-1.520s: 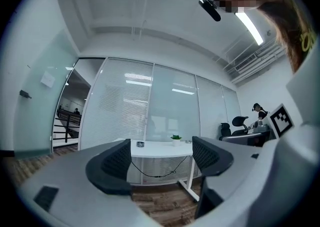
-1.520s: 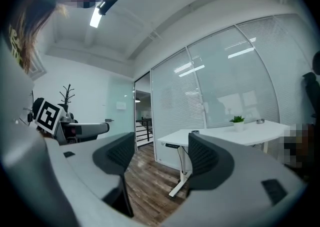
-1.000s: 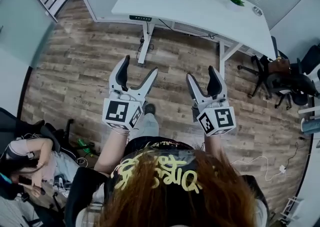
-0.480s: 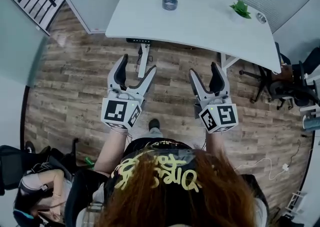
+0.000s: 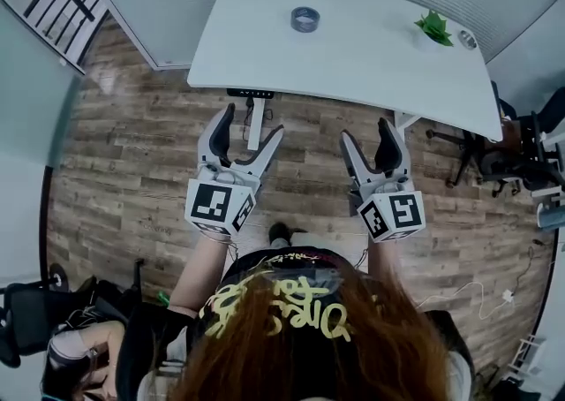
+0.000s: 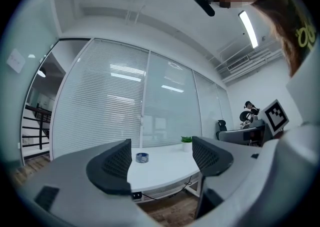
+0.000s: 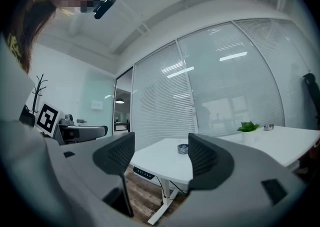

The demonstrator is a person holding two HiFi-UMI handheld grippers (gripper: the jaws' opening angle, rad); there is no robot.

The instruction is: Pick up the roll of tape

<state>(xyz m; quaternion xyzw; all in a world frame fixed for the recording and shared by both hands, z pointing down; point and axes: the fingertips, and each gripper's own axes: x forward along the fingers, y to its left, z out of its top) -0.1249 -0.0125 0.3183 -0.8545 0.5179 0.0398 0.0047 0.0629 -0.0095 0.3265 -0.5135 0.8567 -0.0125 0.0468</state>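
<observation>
The grey roll of tape [image 5: 305,19] lies flat on the white desk [image 5: 265,55], towards its far middle. It also shows small in the left gripper view as the roll [image 6: 142,157] and in the right gripper view as the roll [image 7: 183,148]. My left gripper [image 5: 247,124] is held over the wooden floor, short of the desk's near edge, open and empty. My right gripper [image 5: 370,135] hangs beside it, also open with nothing between its jaws. Both point at the desk from a distance.
A small potted plant [image 5: 434,27] and a little round dish [image 5: 467,39] stand at the desk's far right. Office chairs [image 5: 494,147] are at the right. A glass wall with blinds [image 6: 110,106] runs behind the desk. Another person [image 5: 79,359] sits at lower left.
The desk has come nearer and lower in the head view as I walk towards it. Both grippers stay open and held out in front.
</observation>
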